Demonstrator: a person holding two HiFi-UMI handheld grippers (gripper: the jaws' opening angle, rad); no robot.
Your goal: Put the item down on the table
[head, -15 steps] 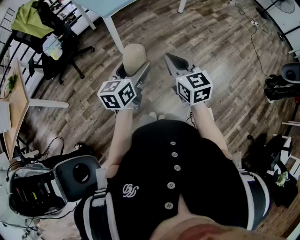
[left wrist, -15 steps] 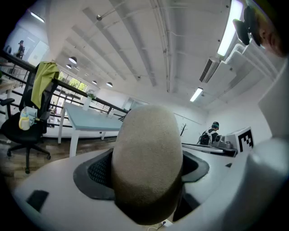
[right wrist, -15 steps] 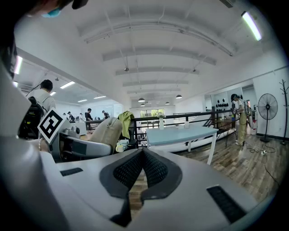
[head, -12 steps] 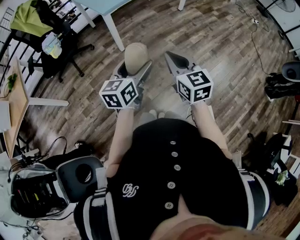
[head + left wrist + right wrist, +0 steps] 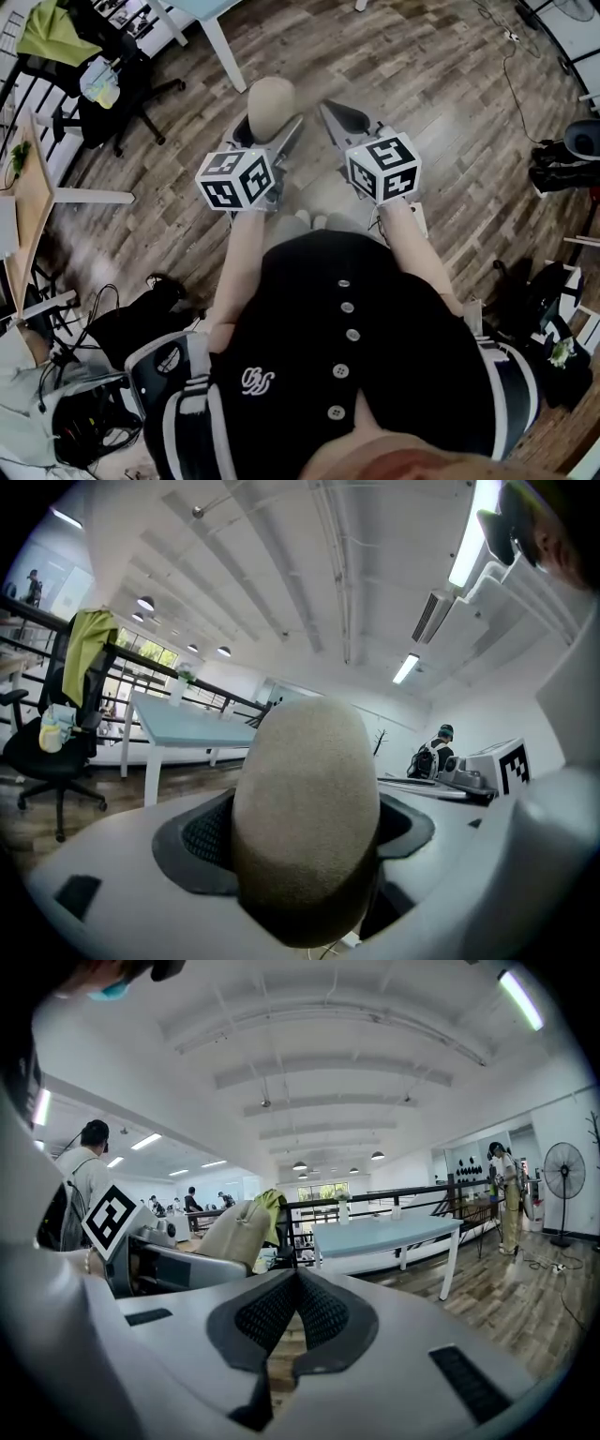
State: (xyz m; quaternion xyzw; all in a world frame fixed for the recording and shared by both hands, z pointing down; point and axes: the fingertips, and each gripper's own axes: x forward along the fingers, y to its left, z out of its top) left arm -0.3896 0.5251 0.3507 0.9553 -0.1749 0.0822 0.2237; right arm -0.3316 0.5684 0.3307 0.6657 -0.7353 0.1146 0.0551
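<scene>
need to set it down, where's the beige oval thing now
Head view, upper centre: the beige oval thing is held in the left gripper, beside the shut right gripper.

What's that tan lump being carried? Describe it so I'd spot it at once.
Find the person in the black buttoned top above the wooden floor, a marker cube on each gripper. The left gripper clamps the beige egg-shaped item just beyond its cube. It alone is rounded and tan; the right gripper is shut and empty.
</scene>
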